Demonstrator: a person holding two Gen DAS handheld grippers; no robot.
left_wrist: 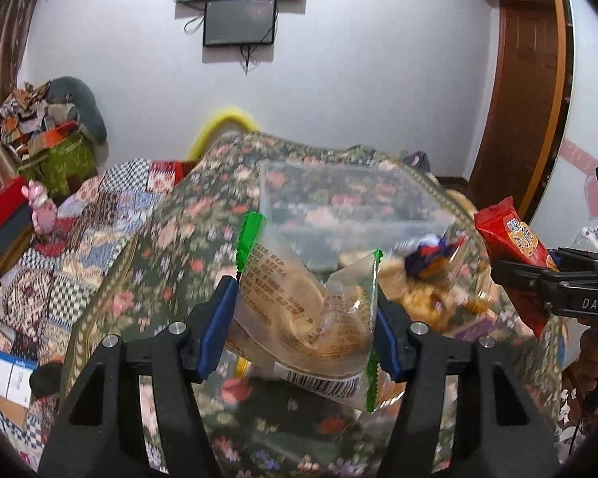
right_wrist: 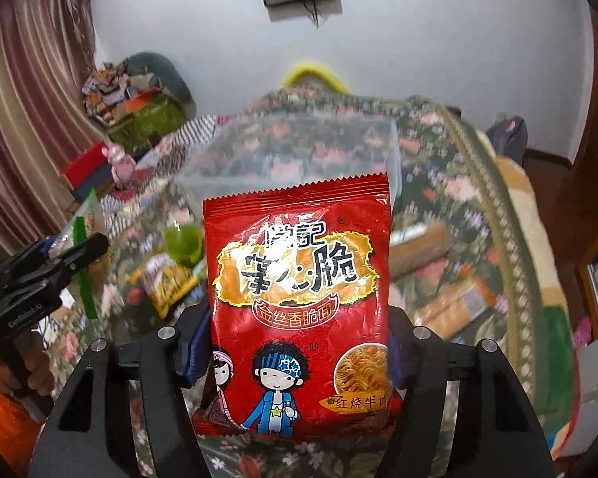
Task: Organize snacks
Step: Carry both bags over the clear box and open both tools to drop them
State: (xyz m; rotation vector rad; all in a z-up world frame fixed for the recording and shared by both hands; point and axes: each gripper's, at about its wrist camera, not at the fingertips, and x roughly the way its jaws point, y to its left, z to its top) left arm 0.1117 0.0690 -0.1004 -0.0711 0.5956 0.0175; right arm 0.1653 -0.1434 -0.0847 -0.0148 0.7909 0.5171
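1. The left tool (left_wrist: 305,318) is clamped on a clear snack bag with green edges (left_wrist: 299,310); the blue pads press its two sides and the bag sits right between the fingers, its barcode end hanging below them.
2. The right tool (right_wrist: 295,354) is clamped on a red noodle snack packet (right_wrist: 299,302), which stands upright between the fingers and fills the middle of the right wrist view, its serrated top edge uppermost.
3. The landmark is a clear plastic box (left_wrist: 351,215) resting on a bed with a floral cover (left_wrist: 171,263). The green-edged bag is held in front of the box and slightly to its left, above the cover.
4. In the right wrist view the red packet is held directly in front of the clear plastic box (right_wrist: 299,147), overlapping its near wall.
5. Seen from the left wrist, the red noodle snack packet (left_wrist: 514,239) and right tool (left_wrist: 554,271) are to the right of the box.
6. Loose snack packets (left_wrist: 430,279) lie on the cover just in front and to the right of the box; they are blurred.
7. More blurred packets (right_wrist: 454,302) lie on the cover to the right of the box, and a yellow one (right_wrist: 171,283) lies to its left.
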